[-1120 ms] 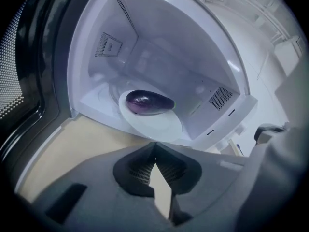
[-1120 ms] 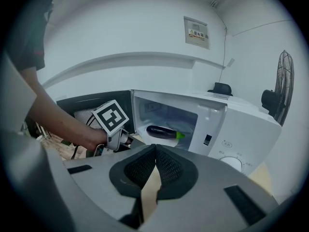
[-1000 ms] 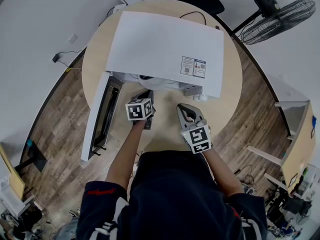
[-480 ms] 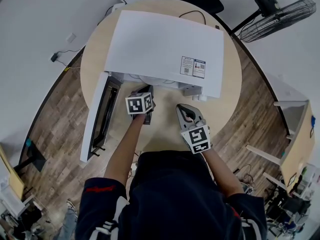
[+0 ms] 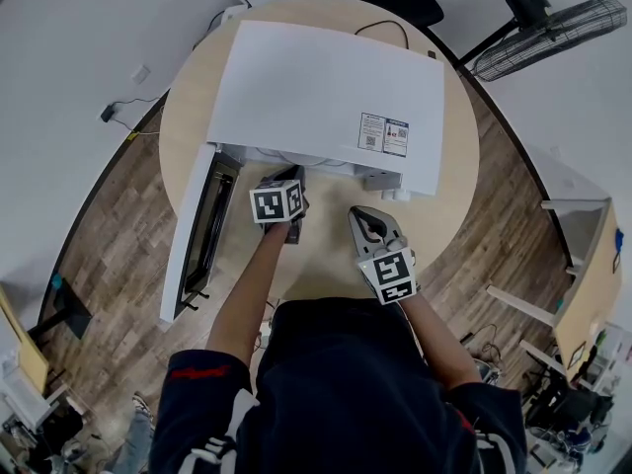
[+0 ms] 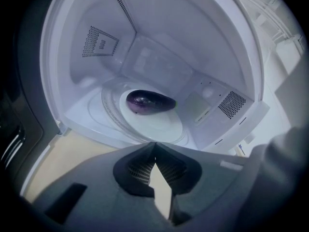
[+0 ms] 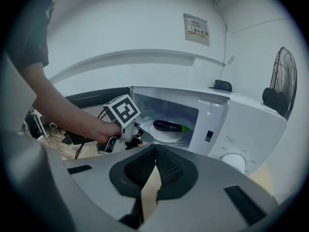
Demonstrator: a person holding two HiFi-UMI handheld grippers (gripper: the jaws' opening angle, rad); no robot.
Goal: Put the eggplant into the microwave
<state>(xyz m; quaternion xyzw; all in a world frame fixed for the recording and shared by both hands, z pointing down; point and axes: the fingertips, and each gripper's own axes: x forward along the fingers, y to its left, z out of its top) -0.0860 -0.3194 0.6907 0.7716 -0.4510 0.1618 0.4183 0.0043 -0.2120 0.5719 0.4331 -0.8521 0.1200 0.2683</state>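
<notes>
The white microwave (image 5: pixel 326 92) stands with its door (image 5: pixel 193 230) swung to the left of the frame, and the eggplant (image 6: pixel 150 102) lies on the white plate (image 6: pixel 154 124) inside, at mid-frame in the left gripper view. Against a second ago, the left gripper (image 6: pixel 154 146) has crept slightly up the head view toward the opening, while the right gripper (image 7: pixel 155 149) has kept its place. Both grippers' jaws are pressed together with nothing between them, and the eggplant lies above the left tips, apart from them

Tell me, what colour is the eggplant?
The eggplant is dark purple, clearest in the left gripper view.
</notes>
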